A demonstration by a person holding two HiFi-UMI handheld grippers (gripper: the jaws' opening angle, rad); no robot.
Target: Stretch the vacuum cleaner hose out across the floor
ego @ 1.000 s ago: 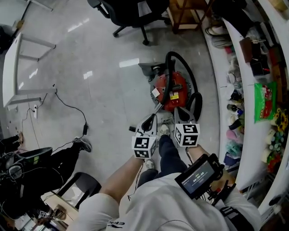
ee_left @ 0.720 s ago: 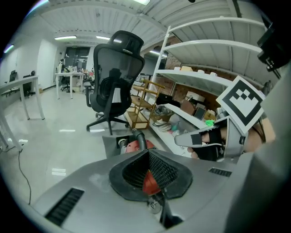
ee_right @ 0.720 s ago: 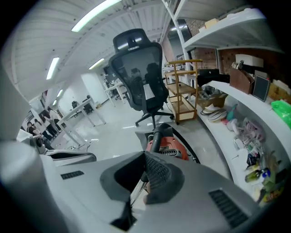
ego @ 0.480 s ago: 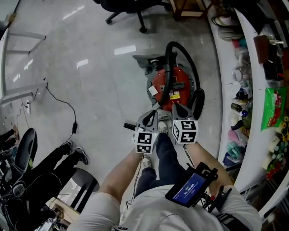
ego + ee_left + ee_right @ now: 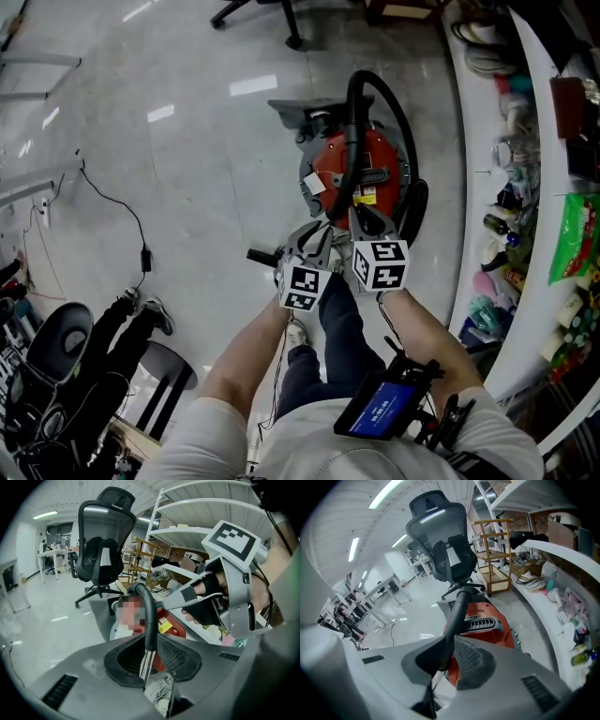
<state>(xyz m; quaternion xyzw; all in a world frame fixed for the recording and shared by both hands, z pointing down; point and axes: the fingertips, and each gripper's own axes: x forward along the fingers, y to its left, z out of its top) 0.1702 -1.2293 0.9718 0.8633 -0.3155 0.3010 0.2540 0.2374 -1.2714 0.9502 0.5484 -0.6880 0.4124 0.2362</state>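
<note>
Two claws hang side by side above the near end of the vacuum cleaner. The left claw is opening, its pads only a narrow slit apart; the black hose and a shiny metal length below it show in that slit, with no pad pinching them. The right claw is opening too, just as narrow, with the hose lined up in its gap and not gripped. The red vacuum cleaner lies on the pale floor just beyond both claws, near the curved white worktop on the right; its hose arches over the body from the far end and loops back down the right side, not stretched out. A black office chair stands beyond the machine; a thin cable trails on the floor, well apart to the left.
</note>
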